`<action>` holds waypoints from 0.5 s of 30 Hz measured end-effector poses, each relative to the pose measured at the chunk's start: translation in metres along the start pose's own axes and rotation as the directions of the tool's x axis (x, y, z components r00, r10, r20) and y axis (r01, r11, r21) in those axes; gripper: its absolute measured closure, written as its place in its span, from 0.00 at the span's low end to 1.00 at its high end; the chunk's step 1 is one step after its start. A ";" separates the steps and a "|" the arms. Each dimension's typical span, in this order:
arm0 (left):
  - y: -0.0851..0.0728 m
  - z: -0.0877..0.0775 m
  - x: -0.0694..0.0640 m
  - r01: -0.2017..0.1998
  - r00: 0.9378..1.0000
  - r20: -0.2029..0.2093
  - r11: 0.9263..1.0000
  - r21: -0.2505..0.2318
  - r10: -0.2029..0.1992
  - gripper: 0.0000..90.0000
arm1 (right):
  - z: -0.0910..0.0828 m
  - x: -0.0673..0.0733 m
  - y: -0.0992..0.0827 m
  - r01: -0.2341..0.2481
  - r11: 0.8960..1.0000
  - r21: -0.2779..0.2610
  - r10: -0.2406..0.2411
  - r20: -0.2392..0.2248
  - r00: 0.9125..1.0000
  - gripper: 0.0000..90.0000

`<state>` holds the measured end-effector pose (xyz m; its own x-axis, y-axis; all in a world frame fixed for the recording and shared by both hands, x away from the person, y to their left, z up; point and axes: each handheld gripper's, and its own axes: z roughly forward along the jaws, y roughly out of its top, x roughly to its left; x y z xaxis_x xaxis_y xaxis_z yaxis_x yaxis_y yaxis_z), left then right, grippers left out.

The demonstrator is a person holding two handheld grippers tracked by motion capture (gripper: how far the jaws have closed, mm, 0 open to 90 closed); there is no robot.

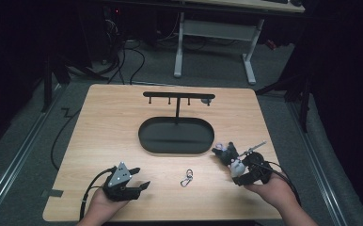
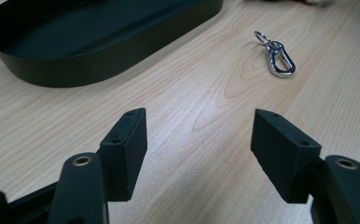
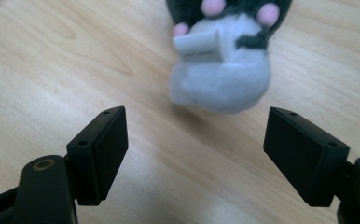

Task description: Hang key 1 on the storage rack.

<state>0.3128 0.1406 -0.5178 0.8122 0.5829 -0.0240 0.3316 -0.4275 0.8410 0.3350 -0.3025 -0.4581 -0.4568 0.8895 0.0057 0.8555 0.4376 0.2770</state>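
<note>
Black and grey plush made up the small toy animal [image 1: 230,157] that lay on the wooden table [image 1: 104,122], just beside the right end of the oval black tray [image 1: 176,135]. In the right gripper view the toy [image 3: 220,70] showed a pale grey belly, pink spots and a small white label, and it lay just beyond the two jaws, not between them. The right gripper [image 1: 242,178], held in the person's right hand [image 1: 273,188], was near the front right of the tray, close behind the toy; its jaws stood wide apart, released, with only bare wood between them. The left gripper [image 1: 139,178], held in the left hand [image 1: 102,205], was in front of the left end of the tray, well apart from the toy. Its jaws were also spread wide and gripped nothing, as the left gripper view showed. A small silver carabiner clip [image 1: 186,177] lay on the table in front of the tray, between the two grippers, touching neither. From the far side of the tray a thin black stand with a hook bar [image 1: 178,95] rose upright.
</note>
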 end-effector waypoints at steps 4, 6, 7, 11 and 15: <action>0.000 0.000 0.000 -0.002 1.000 0.000 1.000 0.000 0.002 0.41 | 0.000 -0.005 0.005 -0.011 1.000 -0.006 0.011 -0.003 1.000 0.26; 0.000 0.000 0.000 -0.003 1.000 0.000 1.000 0.001 0.003 0.41 | 0.001 -0.007 0.008 -0.028 1.000 0.001 0.028 -0.013 1.000 0.27; 0.000 0.000 0.000 -0.004 1.000 0.000 1.000 0.001 0.004 0.41 | 0.002 -0.010 0.011 -0.031 1.000 -0.003 0.031 -0.026 0.999 0.29; 0.000 0.000 0.000 -0.007 1.000 -0.001 1.000 0.001 0.007 0.41 | 0.004 -0.012 0.015 -0.036 0.999 -0.008 0.035 -0.038 0.999 0.29; 0.000 0.000 -0.001 -0.011 1.000 0.001 1.000 0.005 0.011 0.41 | 0.010 -0.013 0.020 -0.048 0.999 -0.003 0.048 -0.055 0.997 0.29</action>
<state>0.3125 0.1402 -0.5176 0.8159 0.5780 -0.0153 0.3253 -0.4370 0.8386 0.3606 -0.3037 -0.4618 -0.4279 0.9009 0.0724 0.8760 0.3936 0.2789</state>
